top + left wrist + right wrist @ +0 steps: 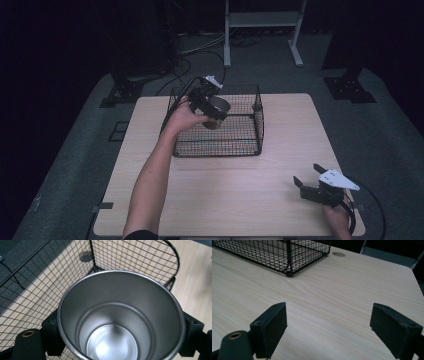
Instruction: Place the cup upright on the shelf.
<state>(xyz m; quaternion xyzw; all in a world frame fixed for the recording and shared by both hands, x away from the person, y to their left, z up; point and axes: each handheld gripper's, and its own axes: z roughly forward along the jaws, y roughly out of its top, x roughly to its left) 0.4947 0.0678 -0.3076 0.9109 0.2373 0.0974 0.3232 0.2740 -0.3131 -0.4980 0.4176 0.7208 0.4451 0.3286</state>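
Cup [120, 315], steel and empty, sits clamped in the left hand-held gripper [209, 102] over the wire basket [257, 120]. I'd lower it straight, keep it upright, and release on the mesh floor. Right hand-held gripper [328, 327] idles apart on the bench [250, 180].

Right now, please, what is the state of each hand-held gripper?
Left hand-held gripper: closed on the metal cup, above the wire basket.
Right hand-held gripper: open, holding nothing, over the table.
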